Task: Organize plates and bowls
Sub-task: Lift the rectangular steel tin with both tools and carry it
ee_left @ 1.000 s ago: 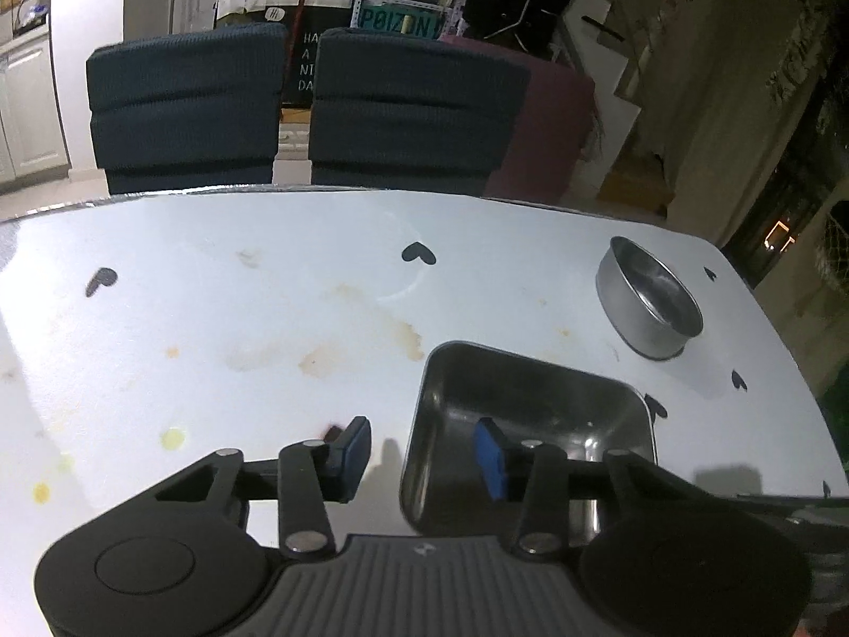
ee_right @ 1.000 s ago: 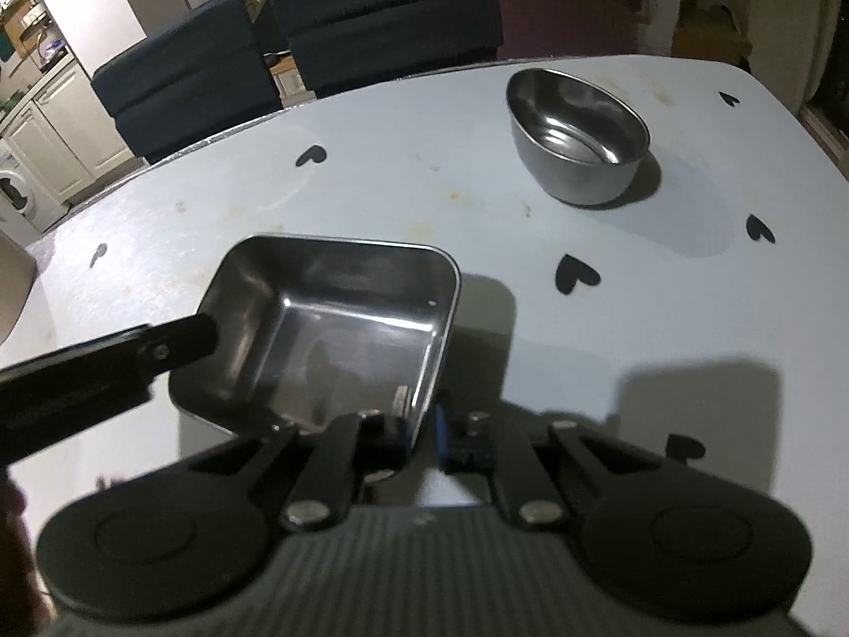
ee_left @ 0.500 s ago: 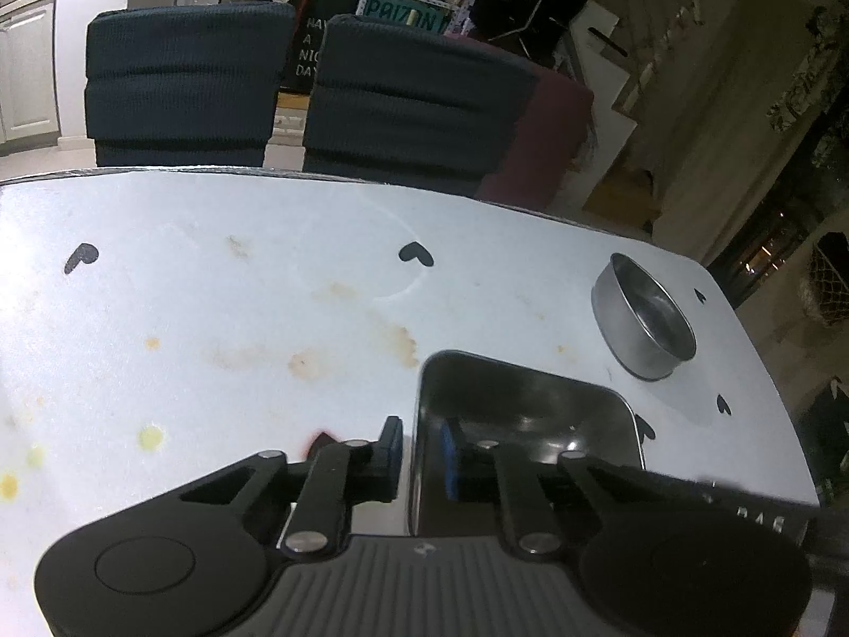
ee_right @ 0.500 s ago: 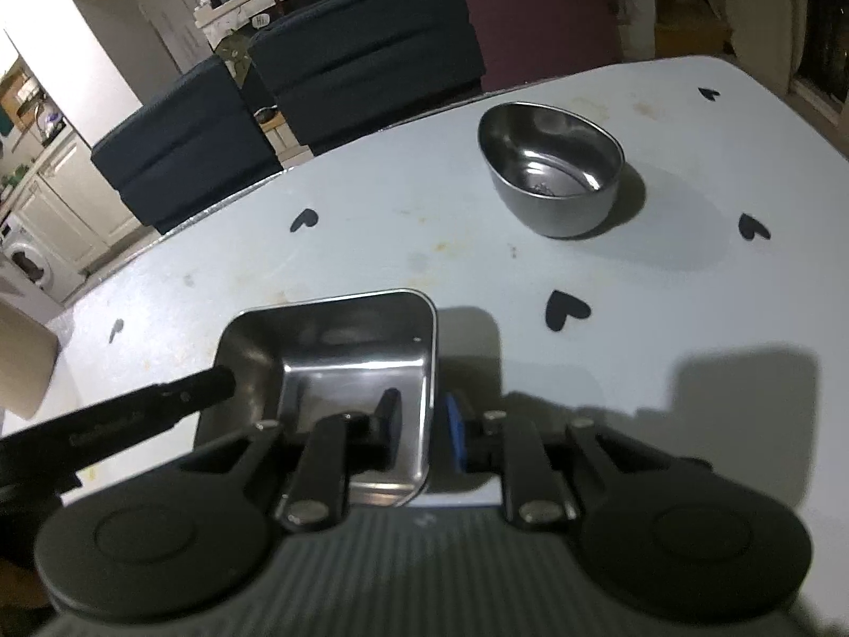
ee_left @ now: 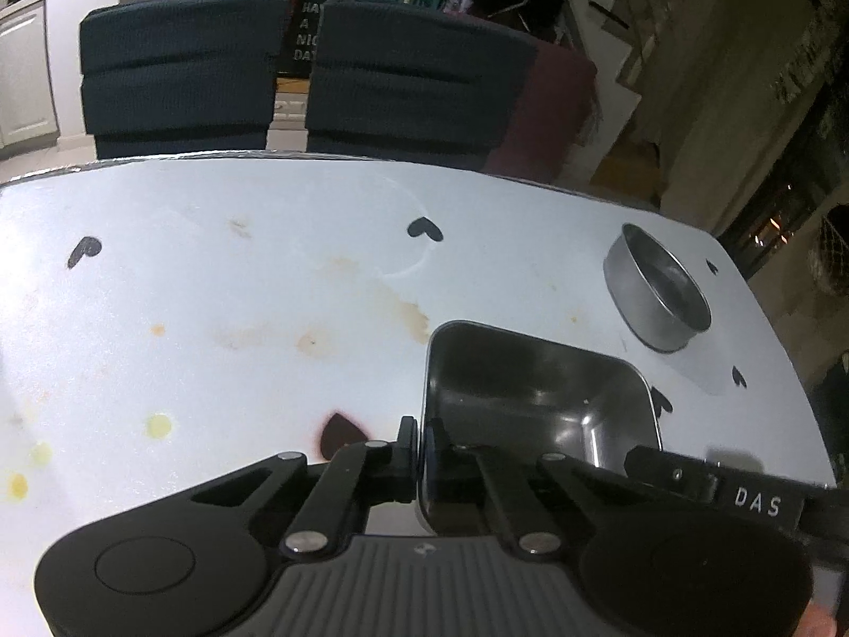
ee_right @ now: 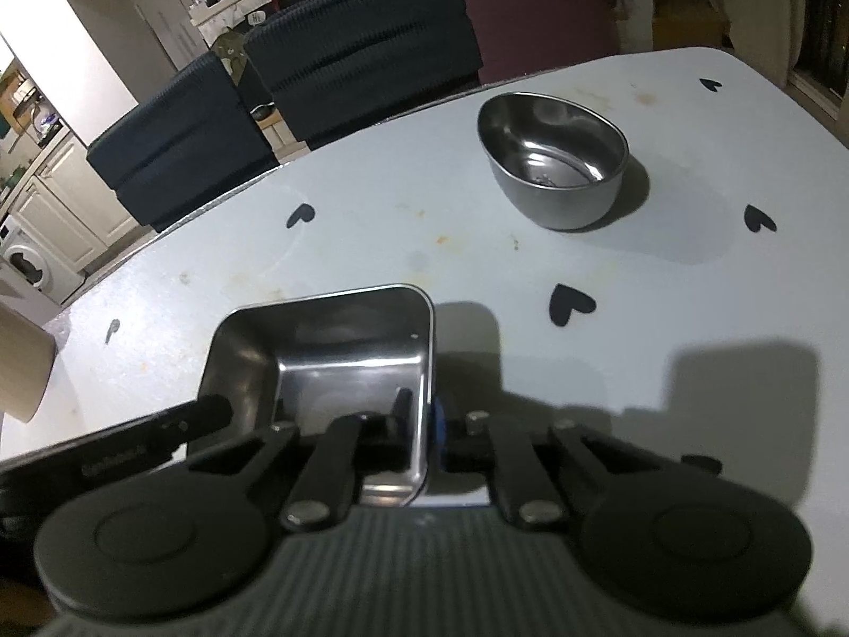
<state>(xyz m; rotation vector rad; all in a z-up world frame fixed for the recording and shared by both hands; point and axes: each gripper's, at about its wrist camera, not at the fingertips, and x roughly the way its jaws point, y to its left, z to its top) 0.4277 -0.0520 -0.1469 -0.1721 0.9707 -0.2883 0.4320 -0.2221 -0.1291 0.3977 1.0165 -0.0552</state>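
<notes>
**Both grippers clamped on the steel tray**

I have the left gripper (ee_left: 420, 448) pinched on the left wall of the rectangular steel tray (ee_left: 536, 398), 1 finger inside, 1 outside. My right gripper (ee_right: 422, 424) clamps the tray's right wall (ee_right: 424, 371) the same way. The tray sits near me on the pale table (ee_right: 371, 223). The round steel bowl (ee_right: 554, 159) stands apart at 1 o'clock in the right view, 2 dark chairs (ee_left: 297, 74) at 12 behind the table

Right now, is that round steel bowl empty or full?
Nearly empty: the round steel bowl stands upright, its shiny bottom bare except a small dark speck.
</notes>
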